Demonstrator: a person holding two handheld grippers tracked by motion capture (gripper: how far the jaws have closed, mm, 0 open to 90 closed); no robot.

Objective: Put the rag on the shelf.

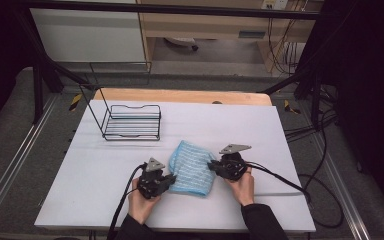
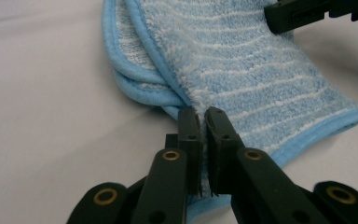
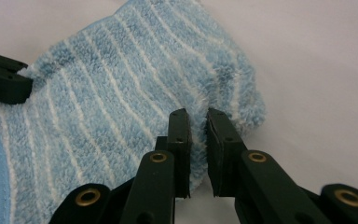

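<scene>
Blue striped towel (image 1: 191, 172) lies folded on the near middle of the white table (image 1: 260, 130), between the two hands, its long side running away from the person. Terry pile, pale blue with thin white stripes, bound in a plain blue hem; in the left gripper view (image 2: 242, 70) the hem shows doubled at the far left corner, one layer lying on another. Left gripper (image 1: 156, 181) sits at the towel's near left edge, jaws drawn almost together with a fold of towel edge pinched between the pads (image 2: 200, 135); cloth fills the narrow slit between them. Right gripper (image 1: 228, 166) is at the towel's right edge, a little farther from the person than the left one; in its own view (image 3: 198, 140) the jaws are likewise narrow and clamp a ridge of pile at the rounded corner of the cloth (image 3: 121, 107). Each gripper view catches the tip of the other gripper's black jaw at the far side of the towel. The person's hands come in from the near edge in dark sleeves, and a black cable trails from each gripper toward the table edge. Black wire rack (image 1: 130, 122) stands well apart at the far left of the table, open side up, its tall handle frame leaning off to the left. A wooden edge shows beyond the white cover.
</scene>
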